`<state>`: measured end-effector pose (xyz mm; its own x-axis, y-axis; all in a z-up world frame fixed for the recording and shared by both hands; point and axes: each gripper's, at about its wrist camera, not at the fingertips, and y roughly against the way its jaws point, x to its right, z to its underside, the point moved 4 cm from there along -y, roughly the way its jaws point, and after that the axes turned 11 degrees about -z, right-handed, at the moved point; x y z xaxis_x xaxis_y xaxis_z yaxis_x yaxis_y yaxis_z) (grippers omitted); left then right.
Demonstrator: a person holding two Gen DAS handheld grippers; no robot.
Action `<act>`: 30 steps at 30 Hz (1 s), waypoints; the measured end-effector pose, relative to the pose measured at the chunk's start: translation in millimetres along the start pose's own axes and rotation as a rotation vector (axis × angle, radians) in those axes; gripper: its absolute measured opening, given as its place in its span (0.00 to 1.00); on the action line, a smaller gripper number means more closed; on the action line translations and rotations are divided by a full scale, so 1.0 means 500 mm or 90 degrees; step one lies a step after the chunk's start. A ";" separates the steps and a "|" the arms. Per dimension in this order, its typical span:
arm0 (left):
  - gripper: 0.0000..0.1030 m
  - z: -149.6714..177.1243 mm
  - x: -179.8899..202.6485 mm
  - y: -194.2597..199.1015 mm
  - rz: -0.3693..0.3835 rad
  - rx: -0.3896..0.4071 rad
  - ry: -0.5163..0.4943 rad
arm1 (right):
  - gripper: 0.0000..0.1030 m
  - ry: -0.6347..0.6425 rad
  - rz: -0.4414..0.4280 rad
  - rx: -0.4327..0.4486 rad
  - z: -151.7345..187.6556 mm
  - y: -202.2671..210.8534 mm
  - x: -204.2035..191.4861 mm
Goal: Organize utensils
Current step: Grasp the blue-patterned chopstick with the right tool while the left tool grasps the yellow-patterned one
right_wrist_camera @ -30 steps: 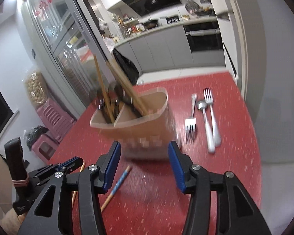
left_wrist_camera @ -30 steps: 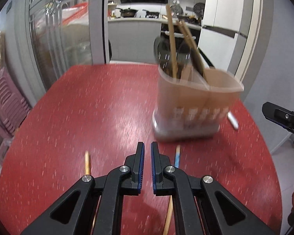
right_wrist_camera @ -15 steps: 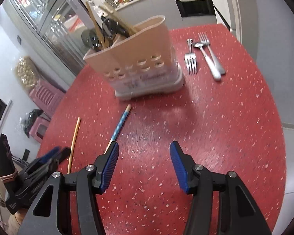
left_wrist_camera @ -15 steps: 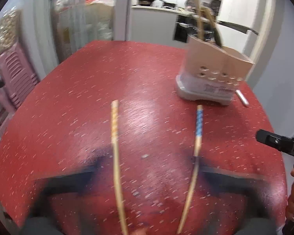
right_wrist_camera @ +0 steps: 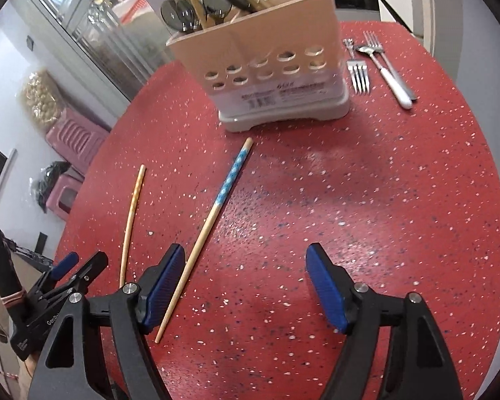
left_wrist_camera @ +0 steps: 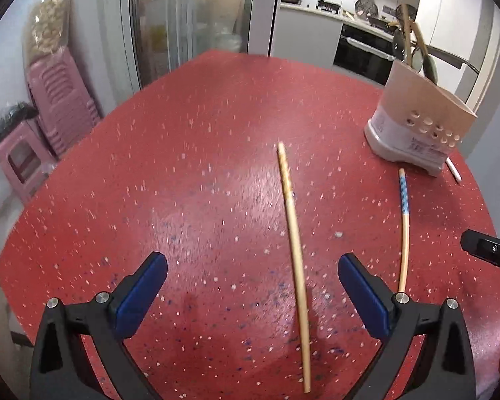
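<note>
Two chopsticks lie on the red speckled table (left_wrist_camera: 200,153). The orange-patterned chopstick (left_wrist_camera: 291,213) runs between the wide open jaws of my left gripper (left_wrist_camera: 251,283), above the table. The blue-patterned chopstick (right_wrist_camera: 213,206) lies just inside the left finger of my right gripper (right_wrist_camera: 245,276), whose jaws are opening, pressing on nothing. The beige utensil holder (right_wrist_camera: 266,66) stands beyond, with spoons and chopsticks in it. In the right wrist view the orange chopstick (right_wrist_camera: 131,220) lies further left, near the left gripper (right_wrist_camera: 73,270).
Two forks (right_wrist_camera: 358,73) and a white-handled spoon (right_wrist_camera: 388,73) lie to the right of the holder. Pink plastic stools (left_wrist_camera: 50,100) stand off the table's left side, by a glass cabinet. A kitchen counter lies behind.
My left gripper has gone from shut to wide open and dropped towards the orange chopstick. The right gripper has widened and sunk closer to the table, with the holder now farther ahead.
</note>
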<state>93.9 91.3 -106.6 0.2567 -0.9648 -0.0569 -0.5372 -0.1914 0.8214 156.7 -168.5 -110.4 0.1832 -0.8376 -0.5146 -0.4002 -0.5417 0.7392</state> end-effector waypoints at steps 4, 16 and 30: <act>1.00 0.000 -0.003 -0.022 0.006 -0.022 -0.010 | 0.76 0.000 0.015 -0.032 -0.005 -0.025 -0.009; 1.00 -0.072 0.019 -0.097 0.032 -0.082 -0.005 | 0.74 -0.035 0.028 -0.110 -0.075 -0.111 -0.042; 1.00 -0.097 0.050 -0.134 0.012 -0.100 -0.040 | 0.49 -0.018 0.125 -0.160 -0.137 -0.220 -0.086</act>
<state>175.5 88.7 -135.4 0.1947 -0.9782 -0.0717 -0.4079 -0.1472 0.9011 254.7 -77.8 -140.1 0.0975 -0.9277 -0.3604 -0.1910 -0.3729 0.9080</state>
